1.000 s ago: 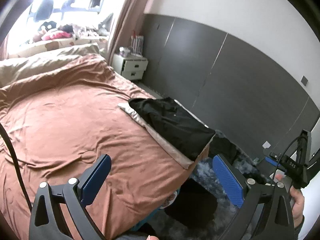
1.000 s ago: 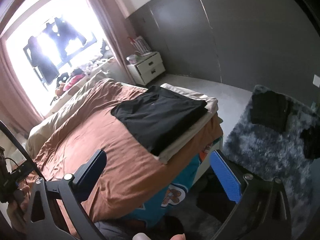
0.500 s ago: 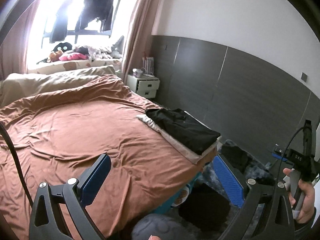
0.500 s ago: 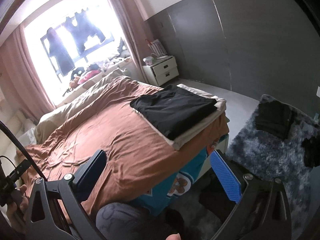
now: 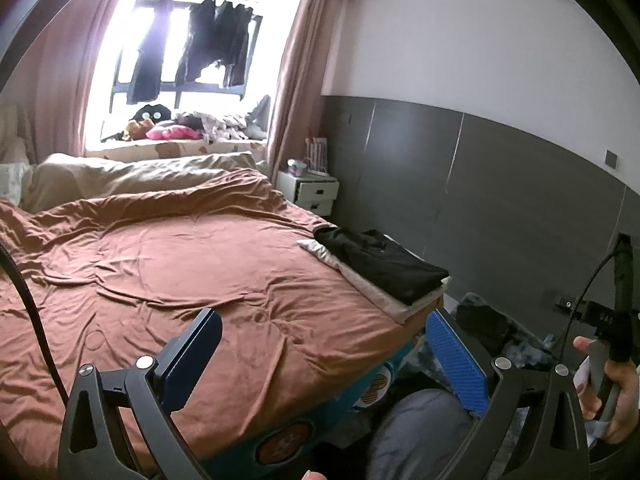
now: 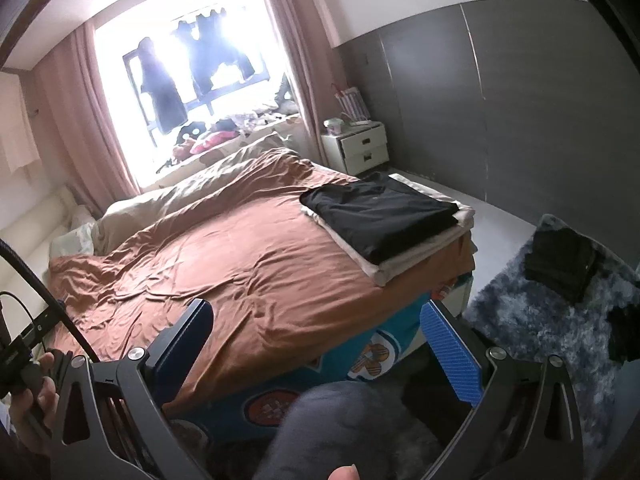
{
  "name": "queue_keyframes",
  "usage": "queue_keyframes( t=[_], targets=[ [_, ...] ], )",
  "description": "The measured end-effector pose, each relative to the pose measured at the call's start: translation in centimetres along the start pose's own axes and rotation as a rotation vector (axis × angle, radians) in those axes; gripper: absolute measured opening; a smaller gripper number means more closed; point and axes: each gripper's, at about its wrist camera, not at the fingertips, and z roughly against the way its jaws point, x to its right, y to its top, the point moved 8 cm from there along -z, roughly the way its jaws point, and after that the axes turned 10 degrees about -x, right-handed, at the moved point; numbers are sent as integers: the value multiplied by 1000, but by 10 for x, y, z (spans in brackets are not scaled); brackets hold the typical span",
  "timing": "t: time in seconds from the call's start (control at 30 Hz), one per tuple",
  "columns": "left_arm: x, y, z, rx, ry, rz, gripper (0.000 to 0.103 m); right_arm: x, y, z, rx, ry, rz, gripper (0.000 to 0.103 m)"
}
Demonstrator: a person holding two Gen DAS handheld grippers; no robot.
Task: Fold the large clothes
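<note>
Fingers (image 5: 192, 356) of the left gripper (image 5: 324, 364) spread wide, empty, above the brown bed (image 5: 160, 264); right gripper (image 6: 320, 356) likewise open. Folded black garment (image 6: 380, 212) lies on a beige one (image 6: 416, 252), well ahead, right corner.

Left gripper (image 5: 324, 356): held level at the bottom of the left wrist view, jaws spread wide, nothing gripped between the blue pads (image 5: 456, 364).
Right gripper (image 6: 316, 354): likewise held low in the right wrist view, jaws wide apart and empty.
Right hand (image 5: 612, 396): seen at the right edge of the left wrist view, fingers wrapped around a handle, trigger under the forefinger.
Left hand (image 6: 34, 400): seen at the left edge of the right wrist view, closed around a handle.
Knee (image 6: 332, 428): a grey-clad knee is caught below the right gripper.
</note>
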Motion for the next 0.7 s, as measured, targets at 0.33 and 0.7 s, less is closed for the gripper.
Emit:
queue_keyframes(
  t=[0.33, 0.7],
  targets=[
    [-4, -55, 49, 56, 82, -4, 103, -7, -53, 19, 47, -17, 18, 103],
    [-16, -118, 97, 110, 206, -14, 103, -22, -100, 12, 45, -21, 75, 103]
  ],
)
